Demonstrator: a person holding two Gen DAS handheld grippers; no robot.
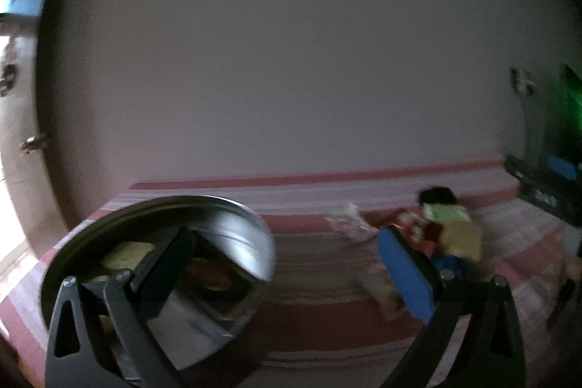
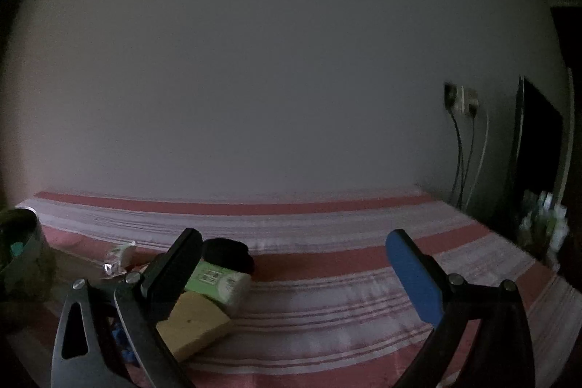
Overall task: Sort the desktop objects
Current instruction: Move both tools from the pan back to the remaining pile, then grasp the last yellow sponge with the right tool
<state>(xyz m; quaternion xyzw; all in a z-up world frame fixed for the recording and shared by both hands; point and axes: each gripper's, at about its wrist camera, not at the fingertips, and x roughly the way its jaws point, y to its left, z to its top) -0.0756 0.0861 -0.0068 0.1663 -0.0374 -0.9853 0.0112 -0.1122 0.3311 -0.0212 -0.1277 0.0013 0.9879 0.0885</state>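
Together we hold both tools low over a pink-and-white striped cloth (image 2: 327, 282) that runs up to a plain wall. Our left gripper (image 1: 287, 271) is spread wide with nothing between its fingers; its dark finger (image 1: 163, 271) hangs over a round metal bowl (image 1: 251, 224), which already holds a few blurred items we cannot identify. To the right of that bowl, well apart from it, lies the cluster of desktop things, smeared by motion in the left wrist view.

Our right gripper (image 2: 294, 275) is also wide open and empty, its blue pad (image 2: 414, 279) over bare cloth. Beside its dark finger we see a yellow sponge block (image 2: 196, 326) touching a green-and-white packet (image 2: 222, 282), with a black round object (image 2: 229, 255) just behind the packet. A crinkled clear wrapper (image 2: 118, 257) lies further left, and something blue (image 2: 122, 339) peeks out under the finger. A second bowl's edge (image 2: 22, 242) shows at far left. Cables (image 2: 469, 148) hang from a wall socket at right.
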